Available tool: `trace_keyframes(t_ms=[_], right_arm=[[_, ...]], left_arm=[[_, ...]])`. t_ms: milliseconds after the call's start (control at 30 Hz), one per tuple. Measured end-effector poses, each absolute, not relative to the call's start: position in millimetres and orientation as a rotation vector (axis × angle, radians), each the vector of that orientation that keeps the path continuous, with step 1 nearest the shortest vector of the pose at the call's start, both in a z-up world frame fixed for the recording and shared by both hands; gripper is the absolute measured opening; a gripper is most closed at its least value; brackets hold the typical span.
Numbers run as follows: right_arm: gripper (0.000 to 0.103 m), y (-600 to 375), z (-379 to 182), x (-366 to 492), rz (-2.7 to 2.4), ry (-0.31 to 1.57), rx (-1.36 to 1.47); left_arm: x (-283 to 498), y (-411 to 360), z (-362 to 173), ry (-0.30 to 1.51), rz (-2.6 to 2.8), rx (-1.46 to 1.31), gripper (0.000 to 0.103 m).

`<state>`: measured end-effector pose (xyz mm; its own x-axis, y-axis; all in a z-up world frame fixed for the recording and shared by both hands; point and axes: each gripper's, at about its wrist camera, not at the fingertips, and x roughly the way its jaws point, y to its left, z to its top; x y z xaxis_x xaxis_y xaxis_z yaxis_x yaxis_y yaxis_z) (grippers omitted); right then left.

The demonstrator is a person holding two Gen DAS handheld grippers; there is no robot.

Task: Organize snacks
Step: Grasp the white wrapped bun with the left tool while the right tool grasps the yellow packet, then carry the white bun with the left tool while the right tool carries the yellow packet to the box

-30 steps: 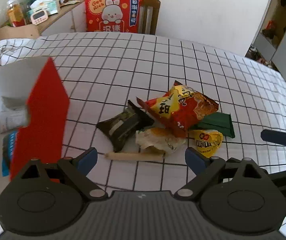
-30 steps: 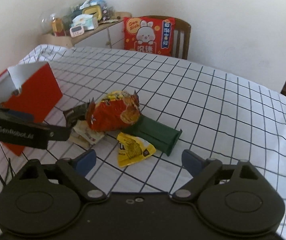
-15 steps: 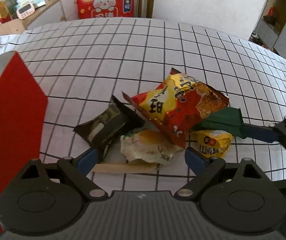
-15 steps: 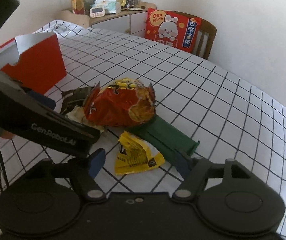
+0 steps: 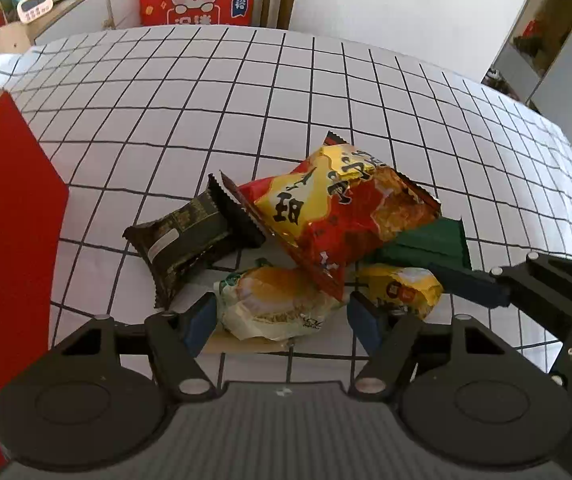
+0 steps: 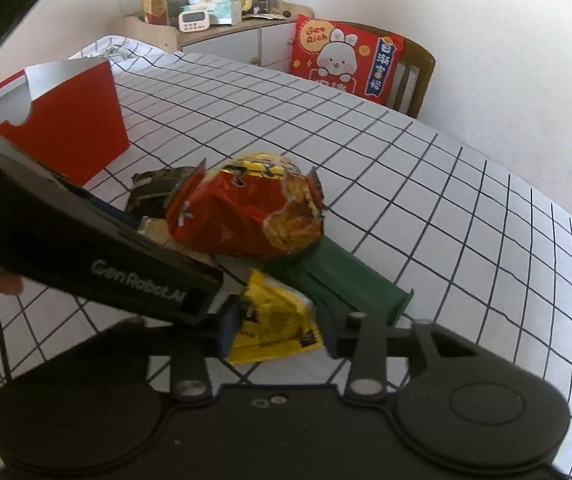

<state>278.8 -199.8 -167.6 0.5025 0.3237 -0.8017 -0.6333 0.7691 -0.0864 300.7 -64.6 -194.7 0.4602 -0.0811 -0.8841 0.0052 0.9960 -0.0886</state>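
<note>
A pile of snacks lies on the checked tablecloth: a red-and-yellow chip bag (image 5: 342, 212) on top, a dark wrapped bar (image 5: 186, 240), a pale bread packet (image 5: 274, 304), a yellow packet (image 5: 402, 288) and a green packet (image 5: 426, 240). My left gripper (image 5: 282, 320) is open with its fingers on either side of the bread packet. My right gripper (image 6: 278, 324) is open with its fingers either side of the yellow packet (image 6: 274, 320). The chip bag (image 6: 246, 212) and green packet (image 6: 346, 280) lie just beyond it.
A red open-topped box (image 6: 70, 120) stands left of the pile; its red side (image 5: 10, 240) fills the left edge of the left wrist view. A chair with a red cushion (image 6: 346, 60) and a cluttered cabinet (image 6: 206, 20) stand past the table's far edge.
Both grippers have moved forward and down to the pile. The left fingers now flank the bread packet and have narrowed. The right fingers now flank the yellow packet and have narrowed.
</note>
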Motion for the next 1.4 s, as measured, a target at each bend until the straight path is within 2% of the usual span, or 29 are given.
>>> trace_keyframes(t_ms=[433,1400], right_arm=[[0.034,-214,-148,259,0.558,0.921,-0.269],[0.035,-170,-35,180,0.633,0.829,-0.14]], left_arm=[[269,-43,-177,1.073,-0.049,-0.113,0.07],[165,30,-66,0.932,-0.035,-0.158,0.07]])
